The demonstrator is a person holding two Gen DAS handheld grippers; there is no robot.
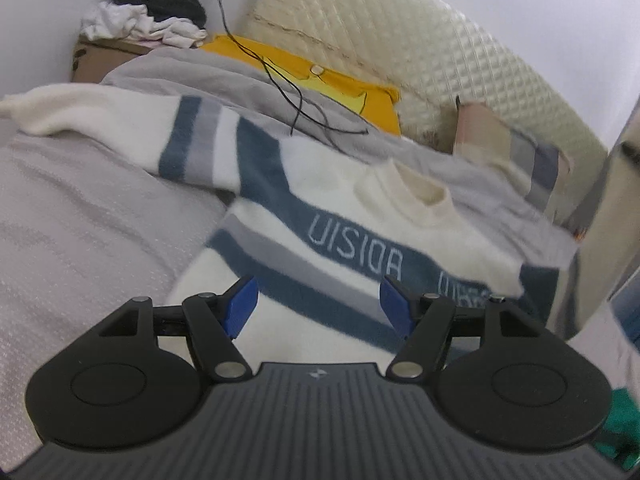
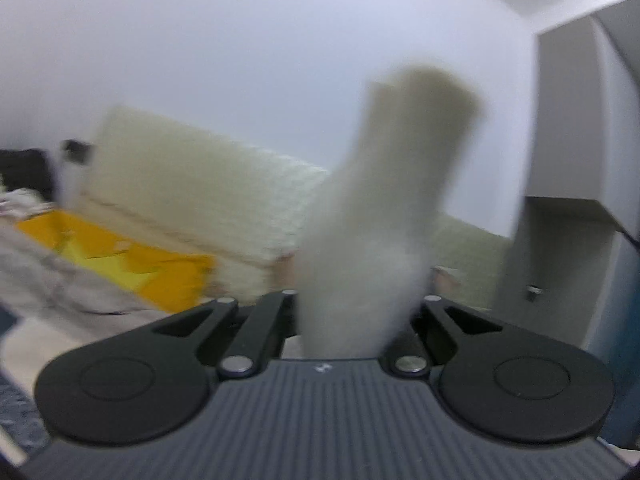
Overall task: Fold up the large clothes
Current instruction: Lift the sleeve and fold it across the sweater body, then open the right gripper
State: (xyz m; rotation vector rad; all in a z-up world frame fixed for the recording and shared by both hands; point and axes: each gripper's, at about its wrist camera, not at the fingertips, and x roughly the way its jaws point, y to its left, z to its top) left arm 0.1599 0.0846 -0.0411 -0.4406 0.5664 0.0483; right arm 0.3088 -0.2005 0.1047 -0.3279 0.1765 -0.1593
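Striped cream sweater [image 1: 352,216] spread across frame centre; left gripper [image 1: 318,304] open above it; right gripper [image 2: 356,320] clamped on blurred cream sleeve [image 2: 404,184].

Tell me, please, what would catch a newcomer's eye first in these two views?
The fluffy white sweater with blue and grey stripes spread across the grey bed cover below the open left gripper. Next, the cream knitted sleeve standing up from the shut right gripper, blurred. Behind lies a bright yellow garment.
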